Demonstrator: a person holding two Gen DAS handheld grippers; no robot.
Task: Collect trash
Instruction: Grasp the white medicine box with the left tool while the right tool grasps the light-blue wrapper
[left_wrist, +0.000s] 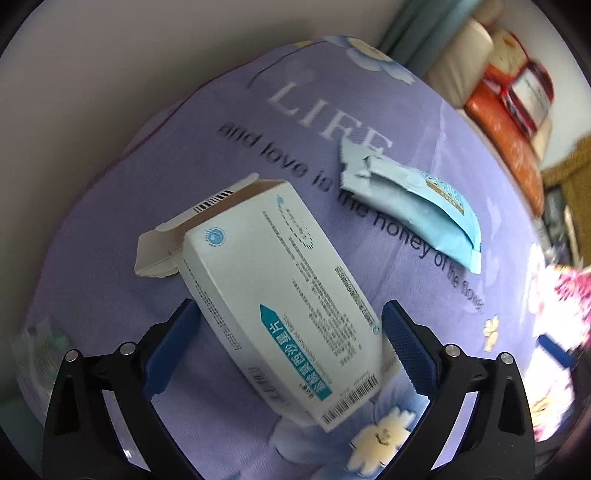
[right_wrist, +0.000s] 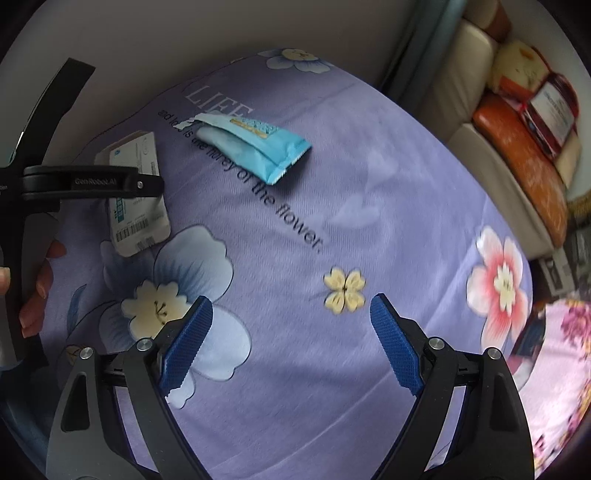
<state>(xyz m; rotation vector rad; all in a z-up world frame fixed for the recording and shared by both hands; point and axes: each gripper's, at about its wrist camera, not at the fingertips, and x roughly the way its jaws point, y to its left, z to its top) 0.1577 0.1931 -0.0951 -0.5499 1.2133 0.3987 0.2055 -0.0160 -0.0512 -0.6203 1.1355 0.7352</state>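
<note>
A white medicine box (left_wrist: 280, 280) with teal print and an open end flap lies on the purple flowered bedspread (left_wrist: 221, 424). My left gripper (left_wrist: 290, 304) points down over it, open, with the box between its blue pads and a small gap on each side. A torn light-blue wrapper (left_wrist: 417, 206) lies beyond the box, to the right. In the right wrist view my right gripper (right_wrist: 291, 299) hangs open over bare bedspread, with nothing between its fingers. The wrapper (right_wrist: 255, 147) is far ahead of it, and the box (right_wrist: 140, 221) is at the left under the left gripper's black body (right_wrist: 92, 182).
A person's hand (right_wrist: 37, 288) holds the left gripper at the left edge. A cream sofa (right_wrist: 461, 110) with an orange cushion (right_wrist: 524, 166) stands at the right. A pink floral cloth (right_wrist: 561, 369) lies at the bed's right side. A blurred green-white item (left_wrist: 37, 350) sits at the far left.
</note>
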